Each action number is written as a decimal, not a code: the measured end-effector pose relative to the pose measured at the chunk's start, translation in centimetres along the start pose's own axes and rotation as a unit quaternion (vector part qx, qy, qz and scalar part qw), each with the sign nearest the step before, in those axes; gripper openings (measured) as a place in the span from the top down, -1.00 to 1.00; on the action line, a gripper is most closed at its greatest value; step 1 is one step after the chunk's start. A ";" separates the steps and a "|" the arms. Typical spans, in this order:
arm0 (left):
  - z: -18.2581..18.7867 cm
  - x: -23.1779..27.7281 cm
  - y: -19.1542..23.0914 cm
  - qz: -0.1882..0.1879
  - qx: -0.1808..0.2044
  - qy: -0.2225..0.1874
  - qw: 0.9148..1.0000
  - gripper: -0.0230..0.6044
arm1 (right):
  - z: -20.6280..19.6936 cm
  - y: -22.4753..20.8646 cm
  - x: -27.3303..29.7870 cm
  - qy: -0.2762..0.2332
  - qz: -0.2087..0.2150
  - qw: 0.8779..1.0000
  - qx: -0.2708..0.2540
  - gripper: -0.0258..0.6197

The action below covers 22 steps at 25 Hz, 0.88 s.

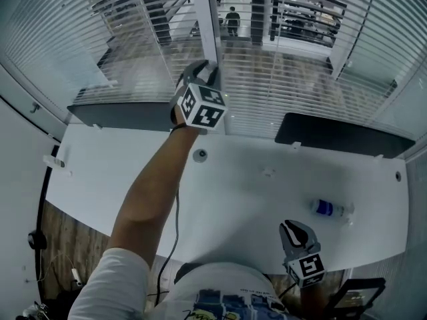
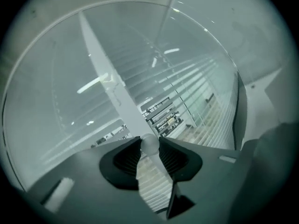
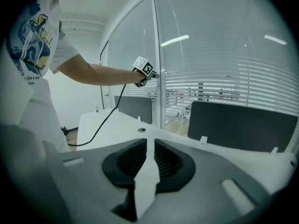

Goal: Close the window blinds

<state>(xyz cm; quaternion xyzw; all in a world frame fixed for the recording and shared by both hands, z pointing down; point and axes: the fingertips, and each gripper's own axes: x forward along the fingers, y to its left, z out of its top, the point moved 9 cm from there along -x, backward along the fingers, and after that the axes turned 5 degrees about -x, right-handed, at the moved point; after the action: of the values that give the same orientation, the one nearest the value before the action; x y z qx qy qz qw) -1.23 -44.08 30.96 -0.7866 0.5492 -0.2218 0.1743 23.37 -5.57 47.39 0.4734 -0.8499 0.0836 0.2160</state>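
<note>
Overhead, the head view shows the person's left arm stretched across the white worktop [image 1: 253,192] to the window frame, where the left gripper [image 1: 203,72] is raised against the slatted blinds [image 1: 280,79]. The slats stand partly open, so the room beyond shows through. The right gripper [image 1: 291,227] hangs low near the person's body, well apart from the window. A water bottle [image 1: 330,209] lies on the worktop, and two dark panels [image 1: 343,135] stand along its far edge.

From the left gripper view, the left gripper [image 2: 150,142] is closed on the clear, rounded wand [image 2: 149,146], one jaw touching each side of it, with the blinds [image 2: 187,83] behind.

From the right gripper view, the right gripper [image 3: 150,143] has its jaws a little apart with nothing between them. Across the worktop [image 3: 107,120] the left gripper [image 3: 153,74] is at the window frame beside the blinds [image 3: 233,73].
</note>
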 end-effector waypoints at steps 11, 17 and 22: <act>-1.6 0.0 1.7 -0.044 -0.404 -0.030 0.913 0.52 | 0.1 -0.2 0.2 0.003 0.003 1.000 0.004 0.81; -1.7 0.0 1.7 -0.056 -0.418 -0.030 0.906 0.51 | 0.0 -0.3 0.3 -0.001 0.003 1.000 0.003 0.81; -0.7 -0.5 1.7 -0.031 -0.254 -0.019 0.967 0.41 | 0.0 -0.4 0.2 -0.006 0.001 1.000 0.002 0.81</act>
<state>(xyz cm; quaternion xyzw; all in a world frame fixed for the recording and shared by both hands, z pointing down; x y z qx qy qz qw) -3.04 -44.20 30.58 -0.8259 0.5593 -0.0655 -0.0278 23.57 -5.92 47.40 0.4735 -0.8516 0.0828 0.2093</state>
